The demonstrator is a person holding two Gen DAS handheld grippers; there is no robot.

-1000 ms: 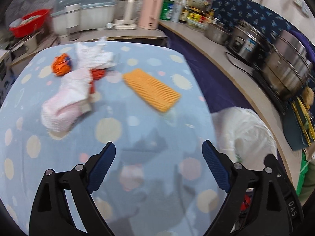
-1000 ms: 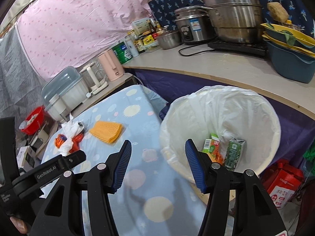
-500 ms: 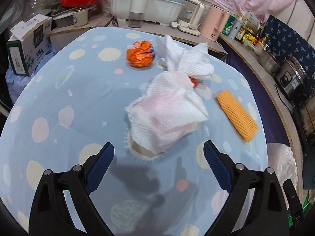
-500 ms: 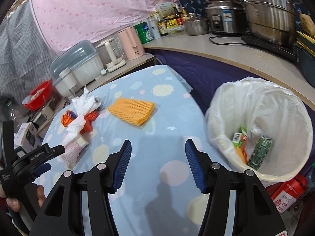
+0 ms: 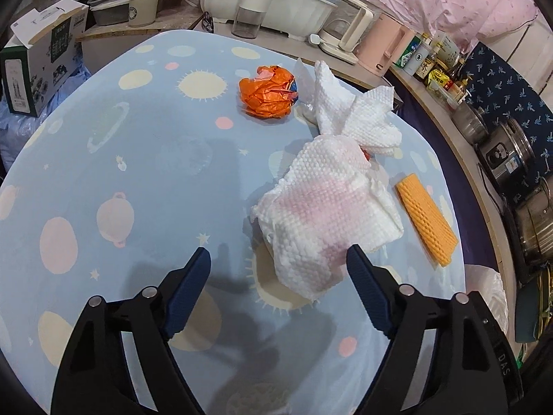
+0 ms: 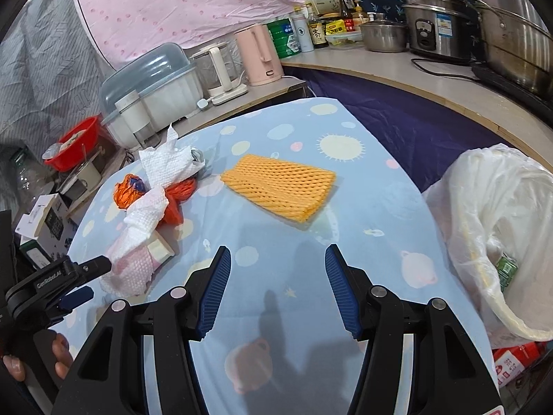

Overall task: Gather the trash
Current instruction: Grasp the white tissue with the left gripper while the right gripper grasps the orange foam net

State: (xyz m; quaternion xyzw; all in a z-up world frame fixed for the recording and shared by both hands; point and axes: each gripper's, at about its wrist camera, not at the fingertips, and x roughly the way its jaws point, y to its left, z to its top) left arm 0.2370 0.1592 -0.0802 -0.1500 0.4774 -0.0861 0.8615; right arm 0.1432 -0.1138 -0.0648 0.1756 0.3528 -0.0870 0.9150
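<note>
Left gripper [image 5: 278,266] jaws apart, just been closing; the near corner of the paper towel wad [image 5: 321,214] sits between them, right pad [image 5: 359,273] about touching, nothing clamped. Towel looks soft, light, pink-stained, possibly damp; judged best pinched at the bunched near corner. Beyond it: crumpled orange wrapper [image 5: 268,91]. Right gripper [image 6: 274,285] jaws apart, empty, over the desk [image 6: 276,311]; foam net sleeve [image 6: 281,185] ahead, springy; bin [image 6: 501,242] right.

Even, bright indoor light from overhead in both views; soft dark shadows pool on the blue tablecloth [image 5: 145,159] just ahead of the jaws. Fisheye bends the counter [image 6: 432,79] around that cloth, with black vignette at the corners. Focus holds crisp, only faint sheen on the steel pots [image 6: 511,31]
</note>
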